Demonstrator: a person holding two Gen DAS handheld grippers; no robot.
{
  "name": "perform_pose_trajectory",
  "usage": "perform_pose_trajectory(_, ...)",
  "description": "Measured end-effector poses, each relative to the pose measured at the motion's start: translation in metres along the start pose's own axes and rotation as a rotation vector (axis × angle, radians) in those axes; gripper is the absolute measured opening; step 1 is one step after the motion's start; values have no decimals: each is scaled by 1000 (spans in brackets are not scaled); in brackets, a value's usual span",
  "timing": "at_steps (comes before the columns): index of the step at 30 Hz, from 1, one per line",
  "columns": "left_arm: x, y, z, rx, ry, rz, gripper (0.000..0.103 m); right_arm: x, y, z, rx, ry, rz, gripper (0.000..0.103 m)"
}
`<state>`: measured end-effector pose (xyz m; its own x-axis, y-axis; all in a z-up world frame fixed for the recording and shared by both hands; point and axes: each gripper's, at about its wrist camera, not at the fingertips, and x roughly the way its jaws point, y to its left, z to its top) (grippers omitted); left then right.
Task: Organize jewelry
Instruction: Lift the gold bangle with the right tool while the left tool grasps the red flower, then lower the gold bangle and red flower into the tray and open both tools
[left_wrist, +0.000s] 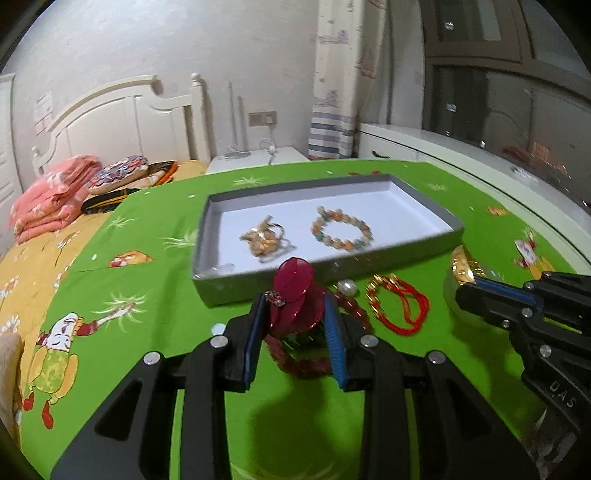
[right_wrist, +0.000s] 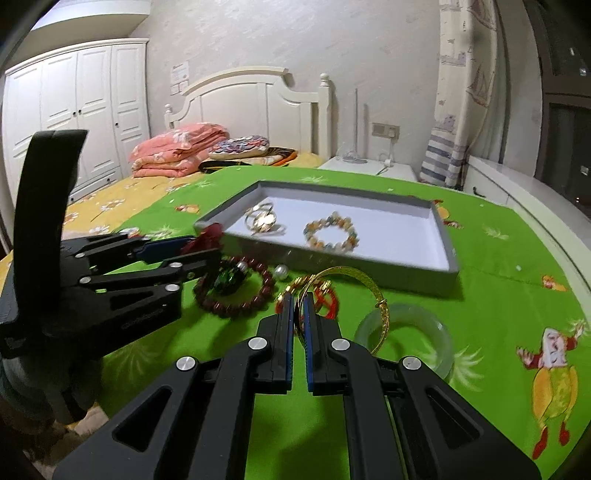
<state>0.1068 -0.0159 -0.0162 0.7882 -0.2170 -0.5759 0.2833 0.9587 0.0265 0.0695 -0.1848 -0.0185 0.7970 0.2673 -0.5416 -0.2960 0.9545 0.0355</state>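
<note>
In the left wrist view, the left gripper (left_wrist: 295, 306) sits at lower centre, its jaws closed around a dark red disc ornament (left_wrist: 295, 291) raised just in front of the grey tray (left_wrist: 436, 206). Inside the tray, in the middle of the frame, lie a gold tangle of jewelry (left_wrist: 264, 238) and, to its right, a beaded bracelet (left_wrist: 341, 229), the two apart from each other. Under the left gripper, a dark red bead bracelet (right_wrist: 236, 288) rests on the green cloth (left_wrist: 122, 258); right of it are a pearl (left_wrist: 346, 286) and a red cord bracelet (left_wrist: 399, 304). In the right wrist view, the right gripper (right_wrist: 300, 306) at lower centre pinches a gold bangle (right_wrist: 373, 291) between nearly closed jaws; the bangle tilts over a pale jade bangle (right_wrist: 406, 339) lying at lower right.
</note>
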Motion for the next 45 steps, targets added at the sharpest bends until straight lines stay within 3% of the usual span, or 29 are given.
perform_pose_trajectory(14, 10, 9, 40, -15, -36, 51, 31, 31, -13, 46, 13, 9, -59, 6)
perform_pose_trajectory(42, 118, 36, 112, -9, 97, 145, 31, 138, -57, 95, 130, 202, -174, 6)
perform_pose_trajectory(43, 120, 35, 113, -5, 98, 152, 32, 139, -57, 95, 131, 202, -178, 6)
perform_pose_trajectory(44, 121, 35, 113, -2, 100, 156, 38, 139, -58, 96, 135, 202, -181, 7)
perform_pose_trajectory(45, 121, 35, 112, -2, 98, 162, 53, 140, -60, 96, 144, 200, -181, 7)
